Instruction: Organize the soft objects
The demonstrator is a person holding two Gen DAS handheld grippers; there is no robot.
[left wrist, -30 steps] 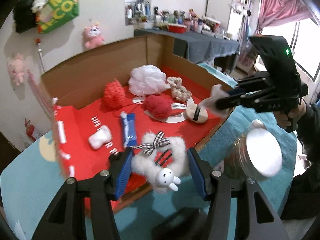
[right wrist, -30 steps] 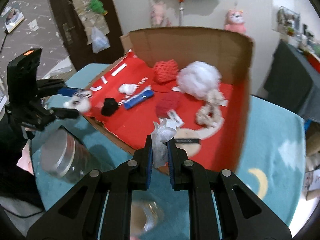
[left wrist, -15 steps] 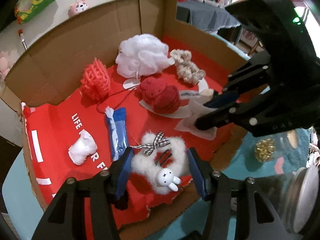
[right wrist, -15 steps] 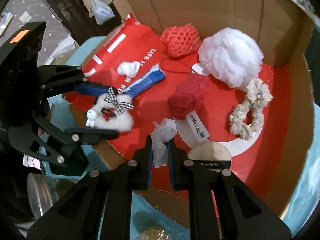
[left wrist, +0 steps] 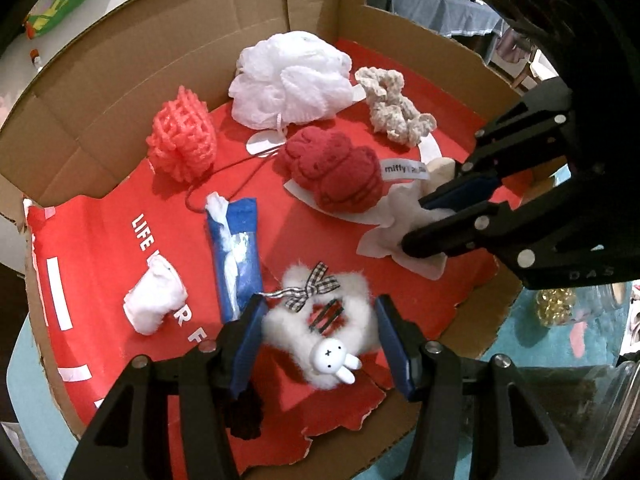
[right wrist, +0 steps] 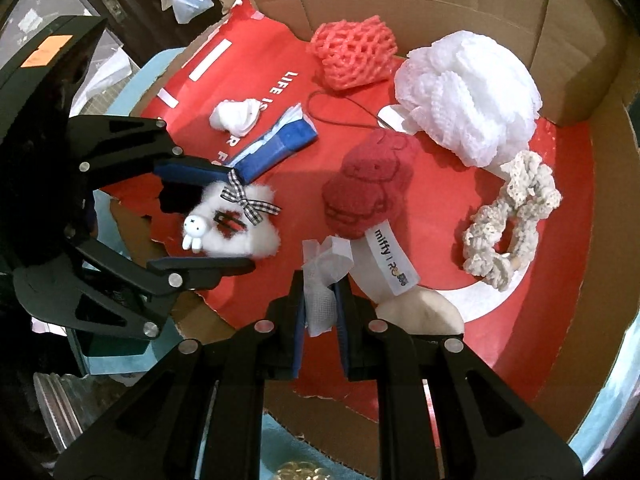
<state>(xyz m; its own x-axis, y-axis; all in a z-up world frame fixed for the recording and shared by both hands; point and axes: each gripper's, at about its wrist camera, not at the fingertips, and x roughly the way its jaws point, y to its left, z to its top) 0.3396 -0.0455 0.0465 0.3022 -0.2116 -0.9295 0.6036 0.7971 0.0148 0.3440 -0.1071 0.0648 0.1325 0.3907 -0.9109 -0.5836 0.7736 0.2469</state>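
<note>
In the left wrist view, a fluffy white bunny scrunchie (left wrist: 320, 330) is seen clasped between the pads of the left tongs (left wrist: 318, 344), low over the red-lined cardboard box (left wrist: 120, 92), where a white bath pouf (left wrist: 292, 76), a red knit piece (left wrist: 332, 172) and other soft things already lie. In the right wrist view, a white gauze scrap (right wrist: 322, 280) is pinched in the clenched right tongs (right wrist: 320, 312) above the box's near edge; both pieces are judged still to be set down.

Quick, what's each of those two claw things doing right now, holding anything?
Left gripper: closed on the fluffy white scrunchie with a bunny charm.
Right gripper: shut on a small white mesh cloth.
</note>
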